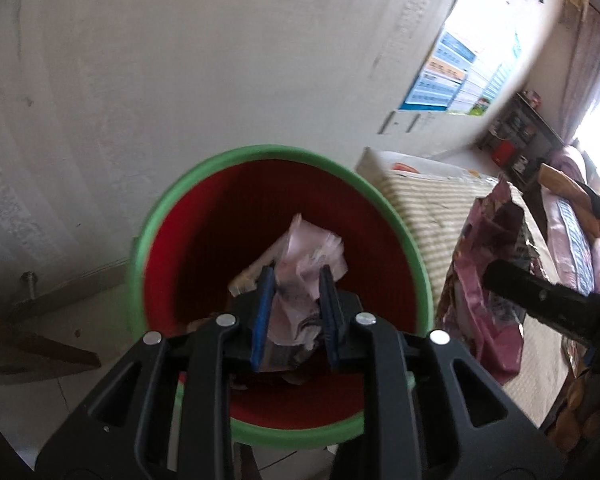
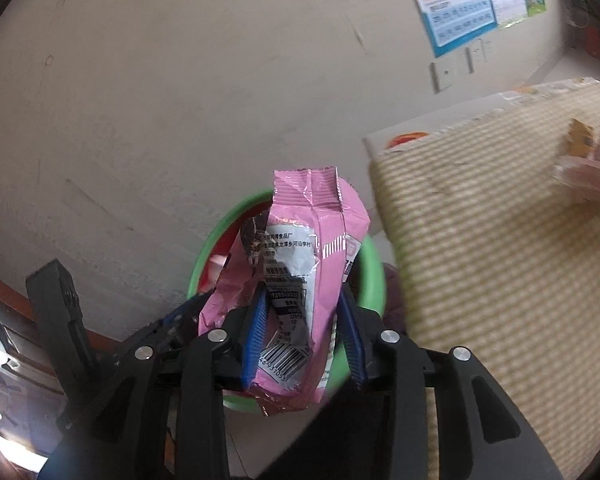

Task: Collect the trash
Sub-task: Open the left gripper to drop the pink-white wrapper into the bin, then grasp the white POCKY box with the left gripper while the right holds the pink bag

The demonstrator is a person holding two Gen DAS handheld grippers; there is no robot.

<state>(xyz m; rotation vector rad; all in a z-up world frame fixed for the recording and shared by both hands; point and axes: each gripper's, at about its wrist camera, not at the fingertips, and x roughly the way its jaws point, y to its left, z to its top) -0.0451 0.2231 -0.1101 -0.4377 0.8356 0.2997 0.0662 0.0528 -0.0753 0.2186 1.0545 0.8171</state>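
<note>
Between the blue pads of the left gripper (image 1: 296,280) sits a crumpled pale pink wrapper (image 1: 300,280); both pads seem to touch it with the jaws narrow, though blur leaves the firmness of the grip unclear. Directly beyond, toward twelve o'clock, gapes the red bin (image 1: 204,248) with its green rim, more crumpled paper lying inside.

Only the right wrist view shows the right gripper (image 2: 302,300) from behind: a pink snack bag (image 2: 324,240) with a white label and barcode stands upright in its jaws, the left pad against the bag, the right pad's contact hard to judge. That bag hides most of the bin, whose green rim peeks out at nine and three o'clock.

At three o'clock in the left view, the same bag hangs over a striped woven mat (image 1: 432,216). A blue poster (image 2: 460,12) hangs on the wall at one o'clock.
</note>
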